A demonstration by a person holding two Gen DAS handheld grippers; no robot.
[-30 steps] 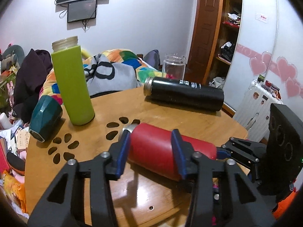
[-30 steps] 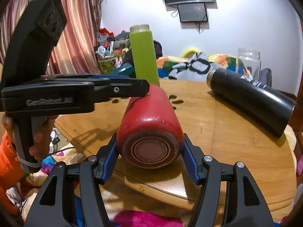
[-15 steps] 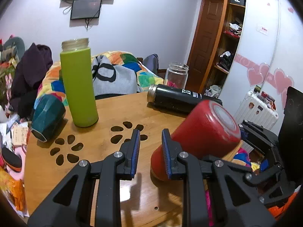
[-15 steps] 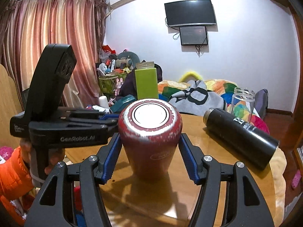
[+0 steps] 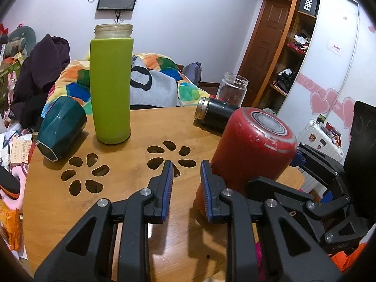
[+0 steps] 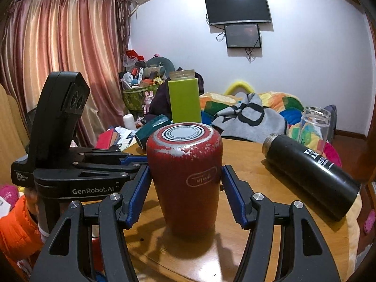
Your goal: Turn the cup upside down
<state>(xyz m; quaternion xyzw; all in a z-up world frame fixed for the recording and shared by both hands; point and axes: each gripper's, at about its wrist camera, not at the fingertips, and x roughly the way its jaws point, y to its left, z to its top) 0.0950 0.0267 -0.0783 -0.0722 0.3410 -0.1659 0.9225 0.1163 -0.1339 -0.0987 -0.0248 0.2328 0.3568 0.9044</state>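
1. Right wrist view: the worn red metal cup [image 6: 184, 178] stands on the round wooden table [image 6: 265, 213], base up and mouth down, its long axis upright.
2. It sits squarely between the fingers of the right gripper [image 6: 185, 196] — directly ahead of that tool, which is the nearer of the two.
3. The right gripper's blue pads [image 6: 231, 192] are spread slightly wider than the cup; a thin gap shows on each side, so they seem to be flanking it, not pinching it.
4. From the left wrist view, the same cup [image 5: 249, 150] lies to the right of the left gripper [image 5: 186, 188]. That gripper's right finger is just beside the cup's lower wall; whether it touches I cannot tell.
5. The left gripper's pads are parted by a narrow gap with nothing between them.
6. Judgement: the flip looks done — the coming move likely turns on drawing the right gripper straight back along its fingers without brushing the cup.
7. Well apart stand an upright green bottle [image 5: 110, 87], a black flask lying on its side [image 6: 312, 176] and a tipped dark teal cup [image 5: 61, 129].
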